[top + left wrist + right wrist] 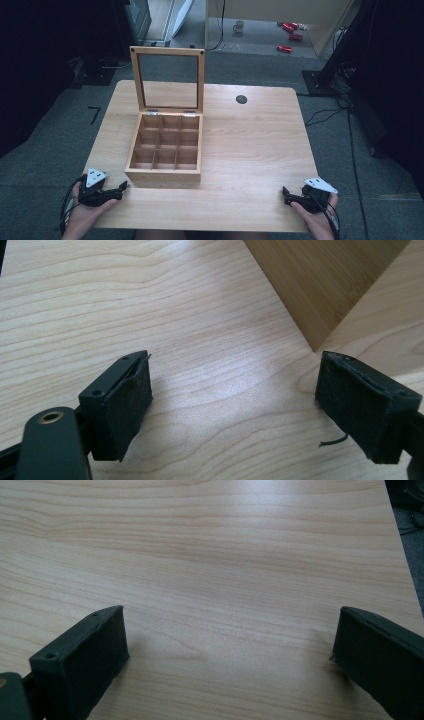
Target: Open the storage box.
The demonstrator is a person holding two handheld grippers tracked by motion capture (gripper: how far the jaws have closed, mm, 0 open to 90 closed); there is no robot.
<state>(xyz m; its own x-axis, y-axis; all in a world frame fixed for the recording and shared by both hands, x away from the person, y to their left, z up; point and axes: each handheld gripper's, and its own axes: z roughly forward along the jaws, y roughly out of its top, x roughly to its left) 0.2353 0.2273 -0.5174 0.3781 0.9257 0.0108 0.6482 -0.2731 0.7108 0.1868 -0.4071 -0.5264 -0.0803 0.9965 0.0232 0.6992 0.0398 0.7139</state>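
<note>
Nearest the camera, at the lower left of the high view, the left gripper (121, 188) rests low on the table (250, 150) in the person's left hand (85, 215), its tips pointing toward the near left corner of the wooden box (165, 172); in the left gripper view its jaws stand wide apart with nothing between them, and the box corner sits just beyond the right-hand pad, close but apart. That placing reads as a ready stance beside the box, probably ahead of handling it or its lid. Moving right, the box stands left of the frame's centre, its glass-paned lid (168, 80) raised upright on its hinges at the far side, likely left open to give access from above. Inside, wooden dividers form nine compartments, three by three, and every one that can be seen looks empty. Farther right, a small dark round grommet (241, 99) sits in the bare tabletop. At the lower right, the right gripper (286, 195) lies in the right hand (320, 220), well apart from the box, jaws likewise spread wide over bare wood and holding nothing, seemingly waiting its turn.
</note>
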